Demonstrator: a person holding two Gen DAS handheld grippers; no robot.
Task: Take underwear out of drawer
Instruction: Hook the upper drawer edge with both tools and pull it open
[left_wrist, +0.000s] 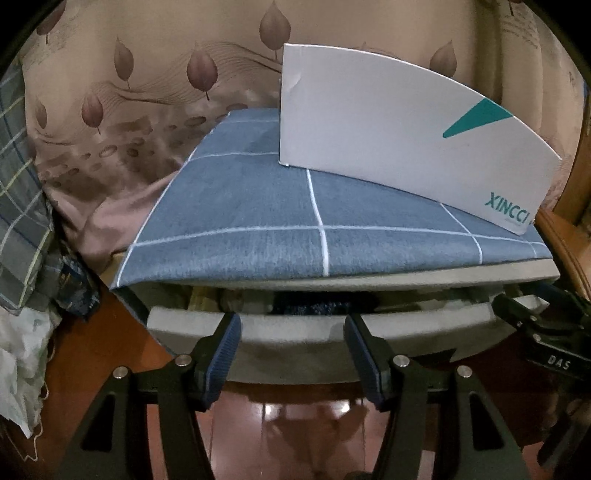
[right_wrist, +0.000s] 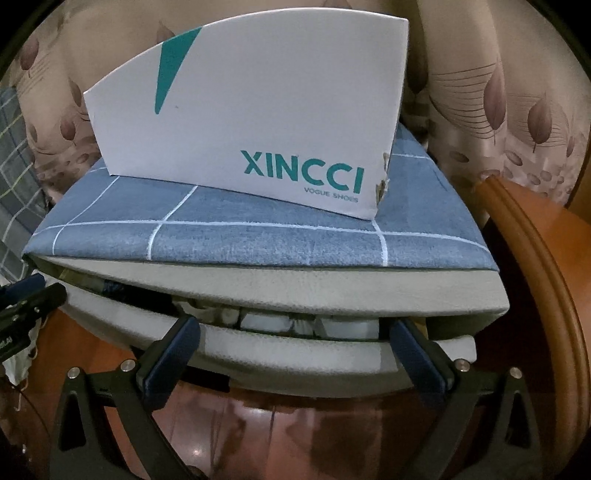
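Observation:
A grey fabric drawer (left_wrist: 295, 347) is pulled slightly out of its unit, which has a blue checked cloth top (left_wrist: 258, 218). Through the narrow gap dark clothing (left_wrist: 325, 304) shows in the left wrist view and white folded pieces (right_wrist: 347, 326) in the right wrist view. My left gripper (left_wrist: 293, 332) is open, its fingers against the drawer's front edge. My right gripper (right_wrist: 295, 336) is open wide, fingers at the drawer front (right_wrist: 288, 354). The right gripper also shows at the right edge of the left wrist view (left_wrist: 535, 325).
A white XINCCI shoe box (right_wrist: 258, 122) stands on the cloth top. A leaf-patterned curtain (left_wrist: 147, 74) hangs behind. A wooden furniture edge (right_wrist: 535, 258) is close on the right. Plaid fabric and a white bag (left_wrist: 18, 350) lie at left. The floor (right_wrist: 277, 424) is glossy red-brown.

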